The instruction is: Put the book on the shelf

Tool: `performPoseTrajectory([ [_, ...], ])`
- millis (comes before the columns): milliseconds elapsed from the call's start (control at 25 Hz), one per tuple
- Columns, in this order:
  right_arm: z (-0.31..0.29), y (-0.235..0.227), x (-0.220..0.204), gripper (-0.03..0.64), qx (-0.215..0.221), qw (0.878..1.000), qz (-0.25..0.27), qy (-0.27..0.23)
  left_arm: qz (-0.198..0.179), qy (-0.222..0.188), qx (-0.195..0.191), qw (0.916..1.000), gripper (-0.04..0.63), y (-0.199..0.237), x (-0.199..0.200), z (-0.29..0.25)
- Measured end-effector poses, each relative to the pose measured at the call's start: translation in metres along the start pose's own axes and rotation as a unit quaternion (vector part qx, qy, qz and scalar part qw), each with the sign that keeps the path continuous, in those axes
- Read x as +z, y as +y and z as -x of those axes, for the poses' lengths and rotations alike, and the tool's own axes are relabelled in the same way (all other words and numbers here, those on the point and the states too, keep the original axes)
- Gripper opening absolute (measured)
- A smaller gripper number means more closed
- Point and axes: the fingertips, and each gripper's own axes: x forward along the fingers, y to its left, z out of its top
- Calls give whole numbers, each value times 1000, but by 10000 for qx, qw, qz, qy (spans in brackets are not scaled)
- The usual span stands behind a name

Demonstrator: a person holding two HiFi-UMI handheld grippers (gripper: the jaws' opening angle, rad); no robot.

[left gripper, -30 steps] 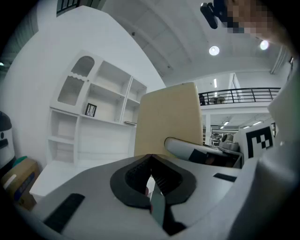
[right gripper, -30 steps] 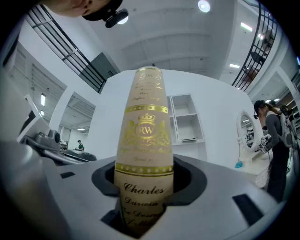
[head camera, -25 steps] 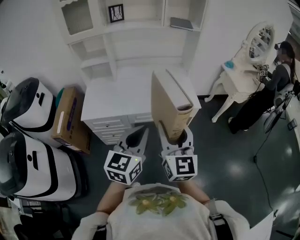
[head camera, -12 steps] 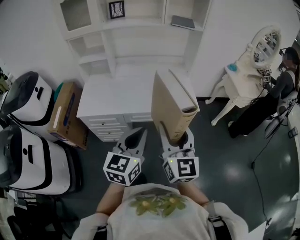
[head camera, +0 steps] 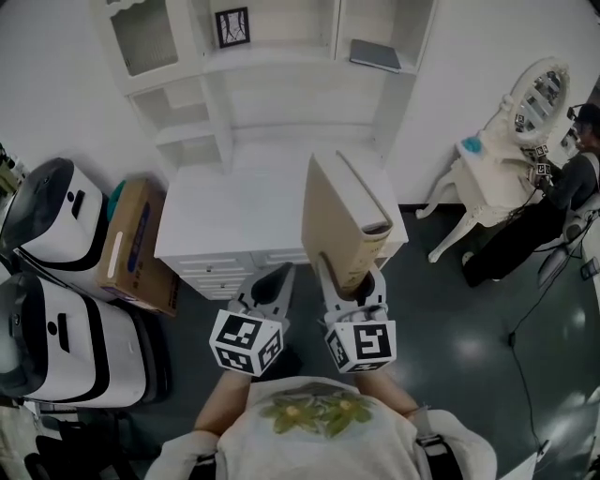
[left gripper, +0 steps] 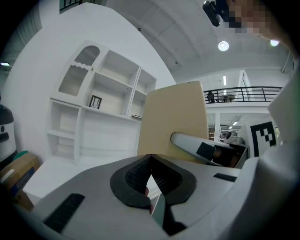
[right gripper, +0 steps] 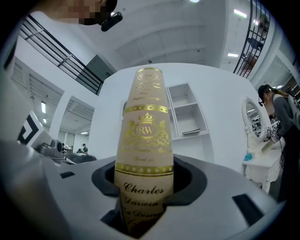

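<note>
A thick tan book (head camera: 339, 223) stands upright in my right gripper (head camera: 350, 279), which is shut on its lower end; its gold-printed spine (right gripper: 145, 154) fills the right gripper view. The same book's cover (left gripper: 173, 122) shows in the left gripper view, to the right. My left gripper (head camera: 272, 281) hangs beside it on the left, shut with nothing in it, pads (left gripper: 140, 176) meeting. Ahead stands the white shelf unit (head camera: 272, 56) above a white desk (head camera: 234, 202). A grey book (head camera: 374, 55) lies flat in an upper right shelf cell.
A framed picture (head camera: 232, 26) stands on the top shelf. Left of the desk lie a cardboard box (head camera: 131, 246) and two white-and-black machines (head camera: 56, 272). A white dressing table with mirror (head camera: 511, 141) and a seated person (head camera: 562, 187) are at the right.
The whole view has shifted slightly: the shelf and desk sit a bit nearer and more centred. The book stays upright in the right gripper, and both grippers keep their grip states.
</note>
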Motion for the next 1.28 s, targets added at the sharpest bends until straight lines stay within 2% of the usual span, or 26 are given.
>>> performPoseTrajectory([
  [440, -116, 5, -10, 230, -227, 9997, 98, -18, 42, -15, -159, 9999, 28, 104, 32, -55],
  [880, -201, 14, -18, 230, -432, 9988, 184, -148, 118, -2, -208, 9997, 28, 194, 44, -83],
  [1280, -235, 9, -21, 230, -494, 9982, 287, -155, 333, 56, -406, 9986, 28, 218, 40, -112],
])
